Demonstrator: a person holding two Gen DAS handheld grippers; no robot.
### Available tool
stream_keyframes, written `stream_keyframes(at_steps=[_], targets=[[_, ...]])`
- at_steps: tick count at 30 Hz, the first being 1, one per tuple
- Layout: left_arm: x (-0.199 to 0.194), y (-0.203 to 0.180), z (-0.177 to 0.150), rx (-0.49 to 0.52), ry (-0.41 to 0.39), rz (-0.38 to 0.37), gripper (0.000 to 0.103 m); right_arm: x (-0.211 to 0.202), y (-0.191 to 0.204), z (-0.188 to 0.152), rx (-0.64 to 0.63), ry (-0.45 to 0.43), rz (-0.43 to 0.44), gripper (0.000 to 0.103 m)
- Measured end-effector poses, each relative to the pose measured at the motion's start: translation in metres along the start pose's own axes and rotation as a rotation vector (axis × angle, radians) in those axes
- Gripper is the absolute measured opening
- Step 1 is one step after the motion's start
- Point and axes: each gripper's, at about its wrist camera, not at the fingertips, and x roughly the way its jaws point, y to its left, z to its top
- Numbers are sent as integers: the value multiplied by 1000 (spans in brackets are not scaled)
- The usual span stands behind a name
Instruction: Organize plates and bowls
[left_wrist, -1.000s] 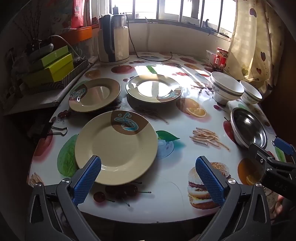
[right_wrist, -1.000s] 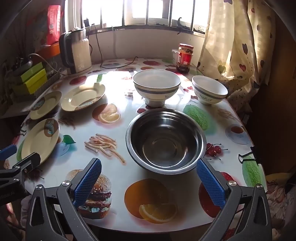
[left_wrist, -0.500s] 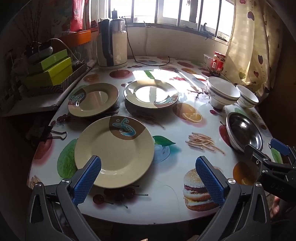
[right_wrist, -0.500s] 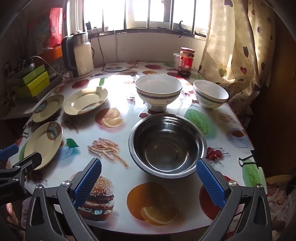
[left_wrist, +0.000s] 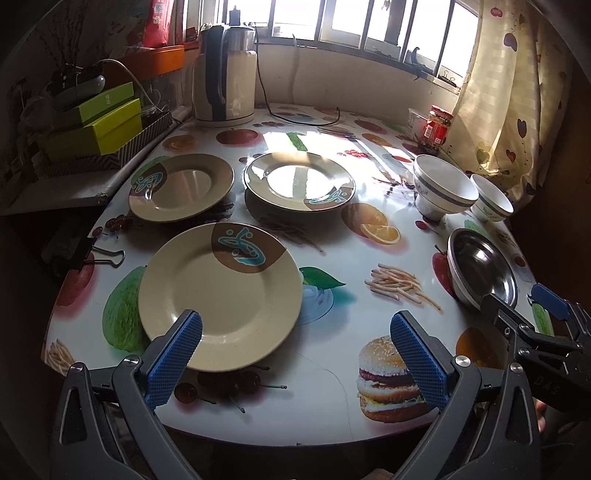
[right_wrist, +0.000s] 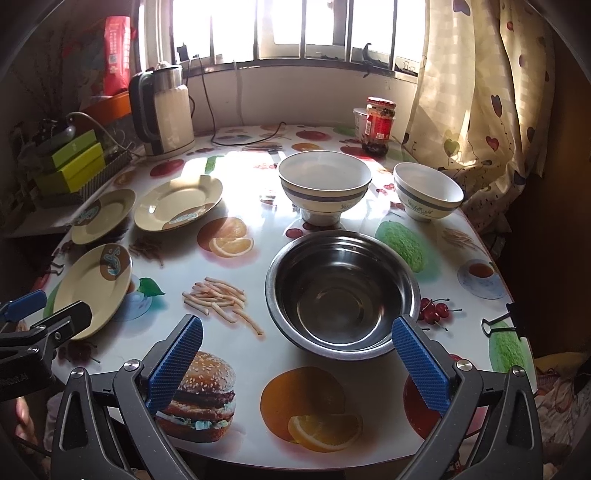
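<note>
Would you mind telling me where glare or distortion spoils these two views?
Left wrist view: sunlight from the window washes out the far plate and the tablecloth behind it; fisheye bends the table edge, and the corners are dark. Right wrist view: the window panes are blown out, glare whitens the cloth beside the large white bowl, and the steel bowl stays readable.

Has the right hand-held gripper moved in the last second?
Yes. The right hand-held gripper has pulled back and risen slightly: the steel bowl sits farther up between its fingers, and more of the table's near edge shows.
</note>
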Motion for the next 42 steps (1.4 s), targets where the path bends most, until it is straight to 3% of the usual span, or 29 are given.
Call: stream_keyframes(at_steps=[20, 42], targets=[[-9, 7, 6, 13, -61, 113, 103, 1, 12, 8, -30, -28, 58, 103], [-13, 7, 7, 23, -75, 120, 103, 1, 14, 9, -40, -33, 73, 103]])
